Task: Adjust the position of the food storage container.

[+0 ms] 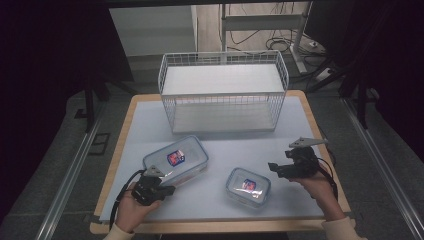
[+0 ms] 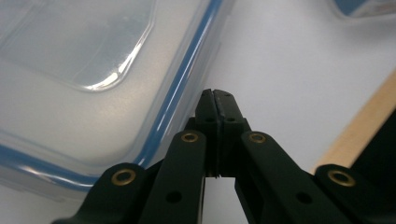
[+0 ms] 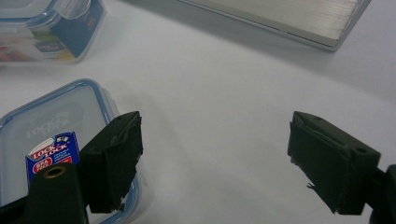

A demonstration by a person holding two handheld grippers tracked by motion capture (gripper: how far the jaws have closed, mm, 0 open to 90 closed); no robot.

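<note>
- So the left gripper (image 1: 167, 190) is seen at the near left of the table (image 1: 310, 130), jaws clenched tight on nothing, tips parked just beside the near rim of the large container (image 1: 176, 161). In the left gripper view the closed tips (image 2: 215, 100) sit right next to the blue-sealed lid edge (image 2: 177, 93); actual contact can't be made out.
- The right gripper (image 1: 274, 168) is held at the near right with its jaws spread wide and nothing between them. The small container (image 1: 248, 186) lies just left of it, and in the right gripper view one pad (image 3: 114, 158) is seen over that lid's corner (image 3: 56, 121).
- A wire basket (image 1: 223, 92) stands at the far side of the table, well apart from both boxes, open top, nothing inside as far as can be seen.
- Best guess at the step: the big box is being nudged or lined up with the shut tips, probably so it can be picked up and put in the basket.
- To do it well, the push should be kept low and square against the rim, not on a corner, or the box gets spun instead of slid.
- The lid is slick, so slow pressure is advised; a skid over the top is the likely fail.
- The small box should be left clear of the sliding path.
</note>
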